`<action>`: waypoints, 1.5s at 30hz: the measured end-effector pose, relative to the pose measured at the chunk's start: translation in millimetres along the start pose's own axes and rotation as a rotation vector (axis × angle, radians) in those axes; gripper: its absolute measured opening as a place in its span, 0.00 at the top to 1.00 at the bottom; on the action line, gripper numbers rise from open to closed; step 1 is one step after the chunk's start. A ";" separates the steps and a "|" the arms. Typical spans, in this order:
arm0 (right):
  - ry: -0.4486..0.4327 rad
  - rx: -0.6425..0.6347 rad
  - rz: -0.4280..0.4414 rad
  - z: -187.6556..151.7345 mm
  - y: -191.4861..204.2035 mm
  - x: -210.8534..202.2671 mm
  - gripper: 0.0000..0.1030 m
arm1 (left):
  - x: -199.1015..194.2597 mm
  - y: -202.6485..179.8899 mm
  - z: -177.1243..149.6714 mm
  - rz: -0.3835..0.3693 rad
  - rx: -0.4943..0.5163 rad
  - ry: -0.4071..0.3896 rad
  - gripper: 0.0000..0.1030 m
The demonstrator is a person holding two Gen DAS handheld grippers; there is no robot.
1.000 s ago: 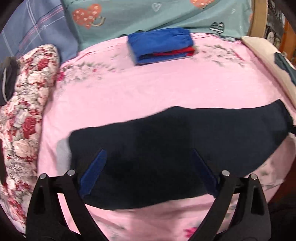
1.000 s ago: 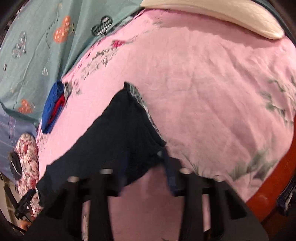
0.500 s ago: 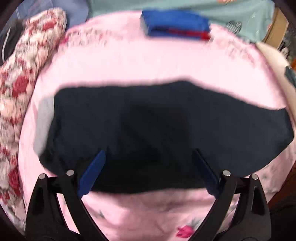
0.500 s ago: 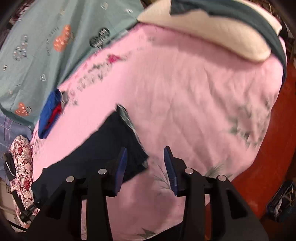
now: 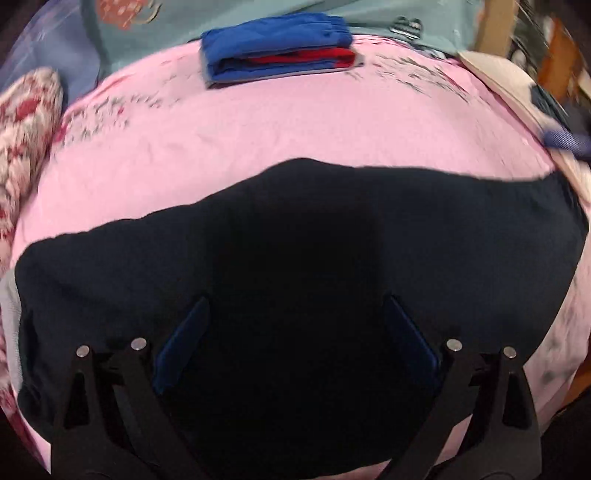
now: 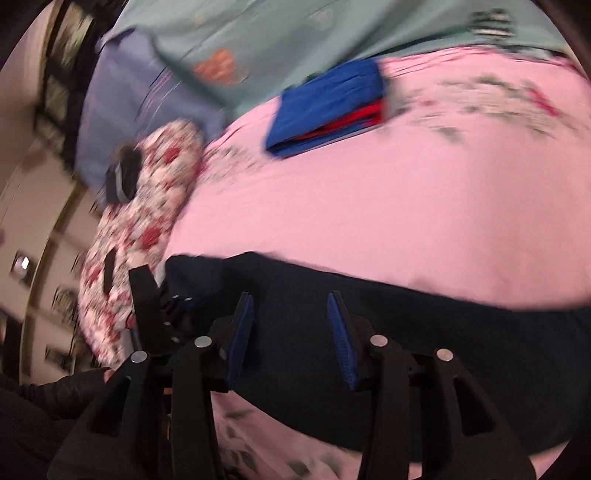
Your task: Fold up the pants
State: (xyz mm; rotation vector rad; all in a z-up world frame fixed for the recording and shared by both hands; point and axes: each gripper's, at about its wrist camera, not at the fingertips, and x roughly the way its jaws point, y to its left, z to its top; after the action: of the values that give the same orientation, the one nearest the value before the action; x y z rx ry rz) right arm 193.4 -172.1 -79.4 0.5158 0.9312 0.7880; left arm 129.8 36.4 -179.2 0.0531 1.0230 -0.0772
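Dark navy pants (image 5: 303, 266) lie flat in a long band across the pink bed sheet (image 5: 295, 129). My left gripper (image 5: 295, 301) hovers low over their near middle. It is open wide, with only cloth beneath its blue pads (image 5: 181, 343). In the right wrist view the pants (image 6: 443, 332) run from lower right to the left. My right gripper (image 6: 291, 295) stands above them, partly open, with nothing between its pads. The left gripper (image 6: 147, 306) shows as a black frame at the pants' left end, with a dark sleeve (image 6: 70, 387) below it.
A folded blue and red stack (image 5: 277, 48) (image 6: 328, 110) sits at the far side of the bed. A floral pillow (image 5: 26, 118) (image 6: 147, 206) lies on the left and a cream pillow (image 5: 498, 74) at the far right. A teal heart-print cloth (image 5: 221, 14) hangs behind.
My right gripper let go of the pants' end, opened, and swung left across the bed while rolling. My left gripper sank closer to the pants, still open.
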 end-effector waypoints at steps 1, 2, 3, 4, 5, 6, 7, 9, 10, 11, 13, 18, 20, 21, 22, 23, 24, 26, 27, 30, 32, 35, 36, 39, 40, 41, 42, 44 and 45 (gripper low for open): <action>0.045 -0.025 0.026 12.7 6.0 20.6 0.57 | 0.5 2.8 -1.6 -0.013 -0.012 -0.010 0.05; 0.080 -0.040 0.042 22.4 10.1 37.2 0.57 | 0.8 4.9 -2.2 -0.026 -0.027 -0.021 0.05; 0.127 -0.054 0.050 34.7 13.6 57.9 0.57 | 1.3 5.4 -2.2 -0.034 -0.030 -0.029 0.04; 0.162 -0.066 0.052 43.7 16.5 74.2 0.57 | 2.0 4.8 -2.7 -0.035 -0.026 -0.033 0.03; 0.200 -0.077 0.058 51.9 18.0 90.3 0.57 | 1.2 3.8 -4.1 -0.031 -0.021 -0.039 0.03; 0.242 -0.088 0.066 59.4 19.0 106.1 0.57 | 0.9 2.5 -5.5 -0.029 -0.018 -0.050 0.03; 0.285 -0.101 0.065 66.3 19.1 122.0 0.57 | 1.5 2.1 -7.0 -0.033 -0.019 -0.055 0.03; 0.367 -0.123 0.062 69.7 18.0 145.2 0.57 | -0.3 7.2 -7.4 -0.053 -0.023 -0.061 0.03; 0.404 -0.133 0.066 69.1 15.7 152.0 0.57 | 0.2 9.0 -6.7 -0.062 -0.026 -0.063 0.03; 0.461 -0.149 0.082 65.9 16.2 160.2 0.57 | -0.2 10.0 -6.6 -0.072 -0.026 -0.065 0.03; 0.544 -0.176 0.124 61.9 22.9 167.3 0.57 | -0.1 13.0 -6.2 -0.079 -0.016 -0.064 0.03; 0.663 -0.203 0.221 57.0 27.8 166.1 0.56 | -1.8 12.2 -9.1 -0.089 -0.009 -0.065 0.02; 0.701 -0.200 0.256 58.7 27.2 166.2 0.56 | -1.4 12.3 -9.3 -0.089 -0.007 -0.063 0.02; 0.726 -0.206 0.266 58.5 26.7 167.9 0.56 | -1.4 12.8 -9.0 -0.090 -0.007 -0.063 0.02; 0.763 -0.218 0.260 57.3 25.7 171.0 0.55 | -1.2 13.2 -8.6 -0.091 -0.006 -0.063 0.02; 0.780 -0.226 0.248 59.1 23.5 171.3 0.55 | -1.0 13.4 -8.4 -0.091 -0.005 -0.062 0.02; 0.791 -0.229 0.243 60.4 21.6 172.5 0.55 | -0.7 13.7 -8.4 -0.092 -0.001 -0.060 0.02; 0.816 -0.220 0.262 61.7 20.0 177.6 0.54 | -0.2 13.1 -7.8 -0.091 0.004 -0.059 0.02; 0.832 -0.208 0.281 60.8 20.0 182.2 0.52 | 0.1 12.9 -7.6 -0.090 0.005 -0.058 0.02; 0.858 -0.151 0.374 58.9 21.1 197.1 0.47 | 0.8 12.5 -6.6 -0.088 0.010 -0.056 0.02; 0.844 -0.106 0.406 61.2 19.6 205.7 0.45 | 0.6 12.9 -6.7 -0.088 0.012 -0.055 0.02; 0.754 0.000 0.433 72.6 5.9 209.5 0.46 | 0.9 12.8 -6.6 -0.087 0.016 -0.054 0.02; 0.707 0.039 0.436 78.2 -2.3 206.2 0.46 | 1.0 12.8 -6.7 -0.085 0.017 -0.054 0.02; 0.632 0.159 0.469 81.6 -26.0 198.5 0.53 | -0.2 10.9 -8.4 -0.079 0.020 -0.054 0.02; 0.619 0.167 0.462 79.6 -28.5 197.2 0.59 | 0.0 10.6 -8.6 -0.077 0.021 -0.054 0.02; 0.602 0.172 0.449 77.1 -30.2 196.2 0.63 | 0.2 10.5 -8.7 -0.076 0.022 -0.053 0.02; 0.594 0.185 0.443 75.5 -31.9 196.1 0.64 | 0.3 10.5 -8.8 -0.076 0.022 -0.053 0.02; 0.583 0.205 0.439 75.3 -30.8 195.4 0.67 | 0.4 10.6 -8.9 -0.076 0.023 -0.052 0.02; 0.575 0.201 0.433 76.3 -29.7 190.6 0.67 | 0.3 10.6 -9.0 -0.075 0.027 -0.052 0.02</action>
State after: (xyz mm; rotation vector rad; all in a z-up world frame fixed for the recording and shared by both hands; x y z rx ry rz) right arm 338.1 -45.8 -157.6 0.6954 1.4659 1.2804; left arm 123.2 47.7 -184.1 0.0368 0.9717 -0.1598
